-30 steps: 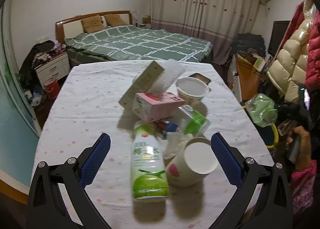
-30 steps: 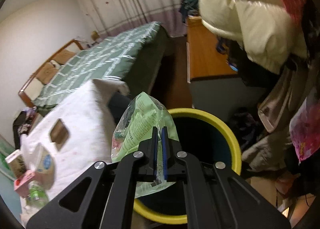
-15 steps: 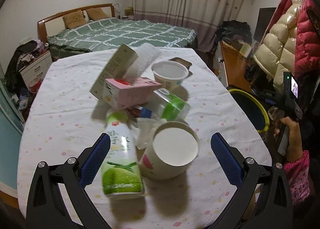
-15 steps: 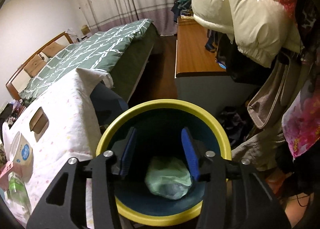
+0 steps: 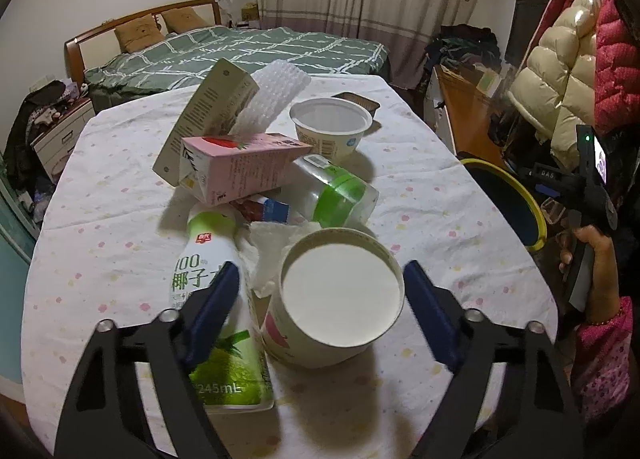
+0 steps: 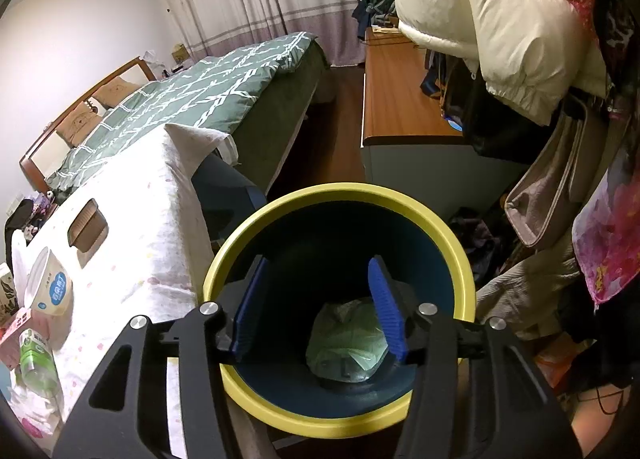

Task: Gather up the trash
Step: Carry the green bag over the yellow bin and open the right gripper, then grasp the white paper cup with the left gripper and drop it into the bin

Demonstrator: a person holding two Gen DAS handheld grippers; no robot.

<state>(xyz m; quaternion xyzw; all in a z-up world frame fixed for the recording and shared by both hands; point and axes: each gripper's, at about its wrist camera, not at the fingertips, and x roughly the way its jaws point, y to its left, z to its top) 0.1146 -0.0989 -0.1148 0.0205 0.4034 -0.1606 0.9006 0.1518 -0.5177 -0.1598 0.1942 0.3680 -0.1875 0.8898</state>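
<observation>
Your left gripper [image 5: 320, 299] has its jaws spread on either side of a paper cup [image 5: 334, 299] lying on its side at the near end of the table [image 5: 100, 219], its white bottom facing you; the jaws have just been closing in, yet both pads stand a little clear of the cup, so nothing is grasped. Touching the cup on its left lies a green-and-white drink bottle [image 5: 216, 299], partly under your left finger, with a crumpled tissue [image 5: 272, 247] between the two. Farther off sit a pink carton [image 5: 240, 171], a clear bottle with a green label [image 5: 336, 195], a tall beige carton [image 5: 208, 119] leaning against the pile, and an upright white tub [image 5: 330, 127]. Your right gripper [image 6: 316, 311] hangs over the yellow-rimmed bin [image 6: 452, 243] just right of the table, its jaws released and just opened wider, with nothing between them. The green plastic bag [image 6: 348, 343] lies at the bottom of the bin.
</observation>
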